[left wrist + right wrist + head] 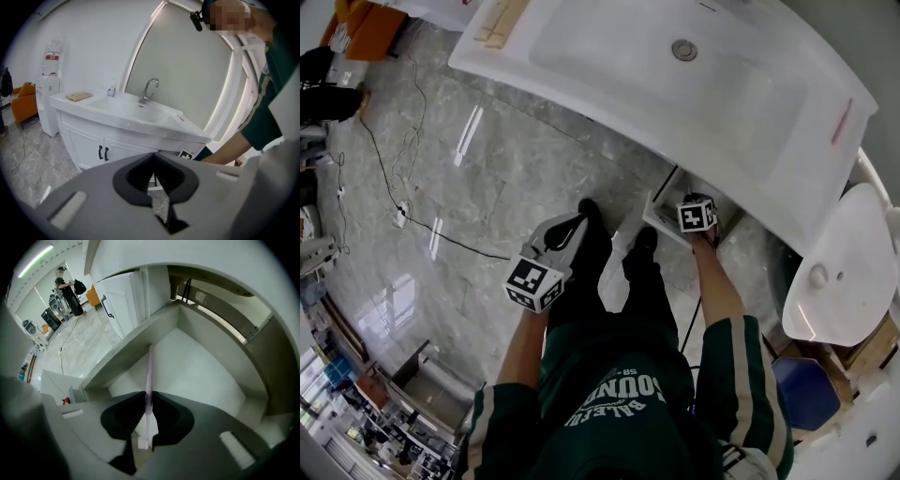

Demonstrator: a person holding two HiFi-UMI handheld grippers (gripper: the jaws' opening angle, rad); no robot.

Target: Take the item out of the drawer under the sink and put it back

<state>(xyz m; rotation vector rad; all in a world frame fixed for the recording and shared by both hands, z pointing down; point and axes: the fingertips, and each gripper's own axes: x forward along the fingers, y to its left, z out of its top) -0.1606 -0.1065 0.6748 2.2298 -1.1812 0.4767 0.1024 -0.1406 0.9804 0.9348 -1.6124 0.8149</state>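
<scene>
The drawer (197,366) under the sink (675,56) stands pulled out, white and bare inside. My right gripper (146,394) reaches into it, shut on a thin pink-and-white toothbrush-like stick (150,371). The stick's long handle points into the drawer and its white end (143,442) sits back behind the pads. In the head view only that gripper's marker cube (697,215) shows, at the drawer's edge (661,211). My left gripper (572,225) hangs over the floor in front of the cabinet, shut with nothing in it (153,153).
The white vanity has closed doors with black handles (103,152) and a faucet (149,89) on top. A toilet (839,262) stands to the right. A cable (394,178) lies across the marble floor at left. A water dispenser (49,93) stands beside the vanity.
</scene>
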